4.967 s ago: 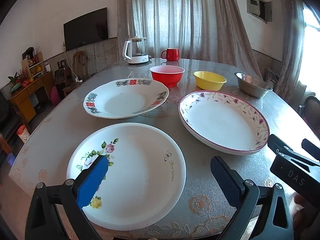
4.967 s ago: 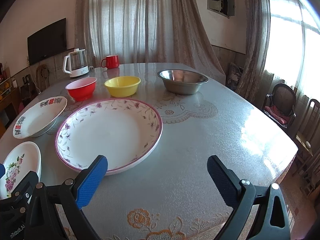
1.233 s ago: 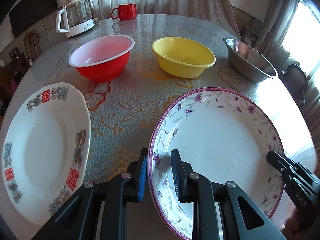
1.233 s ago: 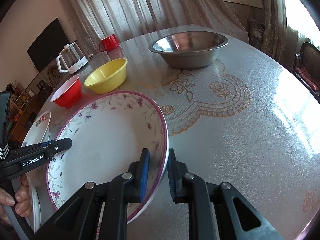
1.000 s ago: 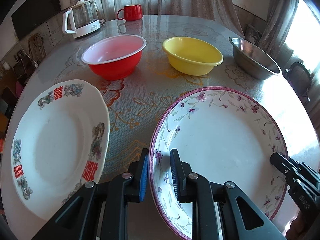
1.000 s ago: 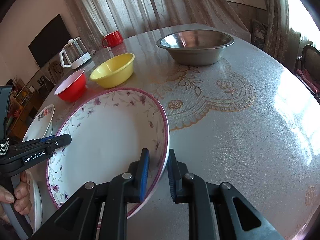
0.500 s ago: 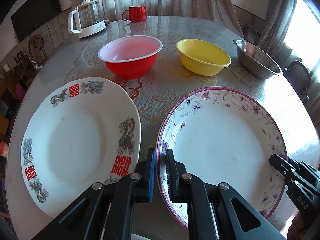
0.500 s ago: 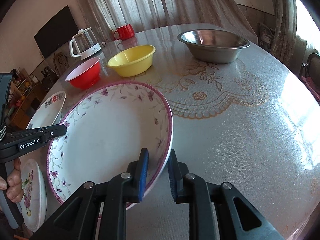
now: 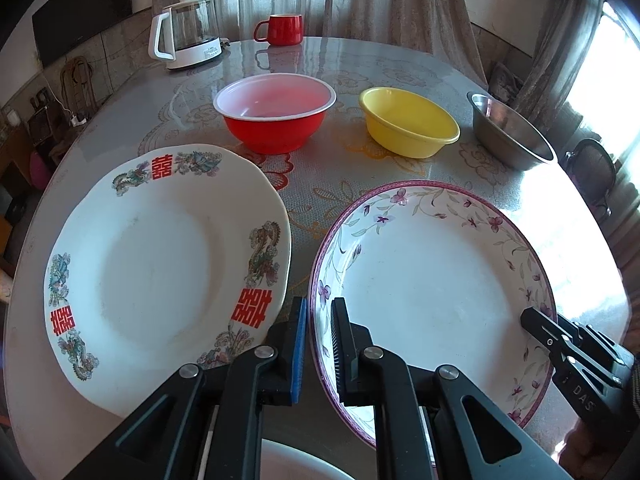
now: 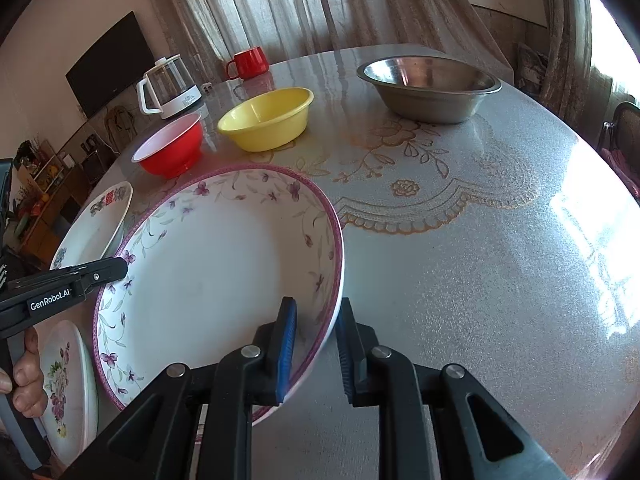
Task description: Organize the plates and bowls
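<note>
Purple-rimmed plate (image 9: 432, 280) clamped by left tool (image 9: 319, 344) and right tool (image 10: 316, 350) | rose plate (image 10: 66, 384) only in right view

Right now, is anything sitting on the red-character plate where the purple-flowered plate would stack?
Nothing visible does. The red-character plate is bare, beside the purple-flowered plate gripped by left gripper and right gripper.

Home dining room: curtains (image 10: 280, 4), wall TV (image 10: 110, 62), kettle (image 9: 186, 32).

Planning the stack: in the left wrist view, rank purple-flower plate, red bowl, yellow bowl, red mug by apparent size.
1. purple-flower plate, nearest the camera
2. red bowl
3. yellow bowl, close to the red; unsure
4. red mug, farthest
</note>
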`<state>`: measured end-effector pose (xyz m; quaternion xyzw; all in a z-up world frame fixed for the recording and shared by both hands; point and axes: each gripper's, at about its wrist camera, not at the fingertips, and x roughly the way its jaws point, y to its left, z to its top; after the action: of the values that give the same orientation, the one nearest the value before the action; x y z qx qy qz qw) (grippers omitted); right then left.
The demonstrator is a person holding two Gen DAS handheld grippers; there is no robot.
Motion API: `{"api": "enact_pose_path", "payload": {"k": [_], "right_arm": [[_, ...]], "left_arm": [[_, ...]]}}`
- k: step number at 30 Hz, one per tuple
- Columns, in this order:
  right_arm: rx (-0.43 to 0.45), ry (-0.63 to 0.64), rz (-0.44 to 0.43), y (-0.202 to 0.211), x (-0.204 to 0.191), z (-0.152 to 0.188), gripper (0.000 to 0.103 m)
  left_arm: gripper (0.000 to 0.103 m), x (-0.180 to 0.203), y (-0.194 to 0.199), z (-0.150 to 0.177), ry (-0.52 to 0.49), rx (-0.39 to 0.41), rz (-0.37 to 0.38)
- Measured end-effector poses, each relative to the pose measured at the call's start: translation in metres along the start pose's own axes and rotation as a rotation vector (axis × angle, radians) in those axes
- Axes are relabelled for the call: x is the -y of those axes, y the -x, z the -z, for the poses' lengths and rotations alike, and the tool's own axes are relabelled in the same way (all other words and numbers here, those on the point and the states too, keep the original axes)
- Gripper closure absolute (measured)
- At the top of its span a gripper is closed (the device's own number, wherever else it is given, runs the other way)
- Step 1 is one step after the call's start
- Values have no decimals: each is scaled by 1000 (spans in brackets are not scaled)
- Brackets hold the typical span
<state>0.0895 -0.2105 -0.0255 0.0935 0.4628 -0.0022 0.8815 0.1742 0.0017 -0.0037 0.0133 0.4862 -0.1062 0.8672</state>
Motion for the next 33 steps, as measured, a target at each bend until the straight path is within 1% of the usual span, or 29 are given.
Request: {"api": "enact_pose_path", "payload": {"k": [2,6,9,11,17,18,20,22,28,31,33], "right_arm": [[4,11,6,0,-2,1,83],[8,4,-14,1,0,3,83],[13,15,-4,2,-3,4,80],[12,19,1,3,-5,5,79],[11,4,-46,7,-1,9,79],[10,-1,-52,7,0,10,79],[6,-18,-68,9,2,12,79],[18,-25,-69,15,3,13,79],[94,-2,-9,33,3,12,79],[113,11,-12,37,-1,8,78],[123,26,-23,38,-8,7,75]], "left_arm": [[92,-3,3,4,9,4,15],[92,-6,12,13,25,31,43],[92,-10,18,20,47,45,51],[92,-14,25,26,72,57,71],[91,-19,39,41,106,85,83],[89,-18,42,43,104,94,85],[88,-16,48,49,95,114,68],[85,-17,53,53,92,133,55],[84,-34,61,61,158,153,33],[84,-42,65,64,173,165,20],[81,-47,66,65,178,173,-2]]}}
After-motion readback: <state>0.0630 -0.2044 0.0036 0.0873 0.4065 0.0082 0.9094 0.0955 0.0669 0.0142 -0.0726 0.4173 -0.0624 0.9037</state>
